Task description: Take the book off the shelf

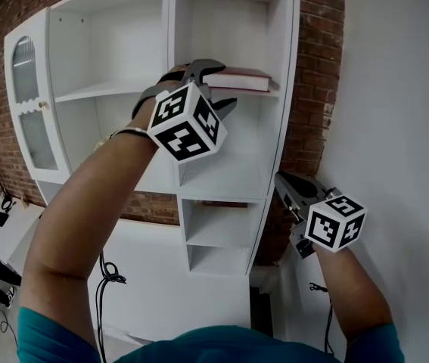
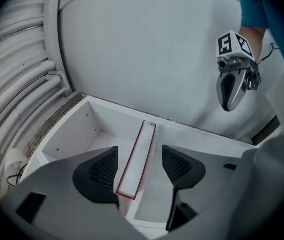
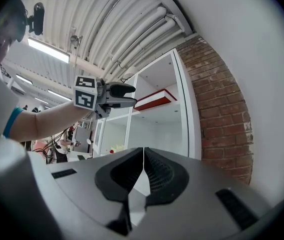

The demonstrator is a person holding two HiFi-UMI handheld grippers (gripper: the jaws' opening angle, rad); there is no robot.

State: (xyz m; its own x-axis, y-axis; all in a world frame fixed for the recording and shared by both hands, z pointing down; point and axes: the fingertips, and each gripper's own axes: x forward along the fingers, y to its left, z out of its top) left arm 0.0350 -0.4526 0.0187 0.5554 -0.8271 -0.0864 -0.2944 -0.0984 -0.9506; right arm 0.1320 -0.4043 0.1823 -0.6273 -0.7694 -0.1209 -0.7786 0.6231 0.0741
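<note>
Up high, the left gripper (image 1: pixel 228 85) is reaching into the top right compartment of the tall white shelving unit (image 1: pixel 222 174). The thin book with a dark red cover and white page edges (image 1: pixel 241 79) is lying flat on that compartment's shelf board. The left gripper's black ribbed fingers (image 2: pixel 101 168) are standing spread wide. The book's near end (image 2: pixel 144 139) is sitting between them, and the pads are not pressing on it.

Lower down and off to the right, the right gripper (image 1: pixel 286 187) is hanging beside the plain white wall (image 1: pixel 396 89), well apart from the book. Its fingers (image 3: pixel 162 171) are pressed together with nothing between them. Its own view is looking up past the red brick wall (image 3: pixel 222 99) at the left gripper and the book on the shelf.
</note>
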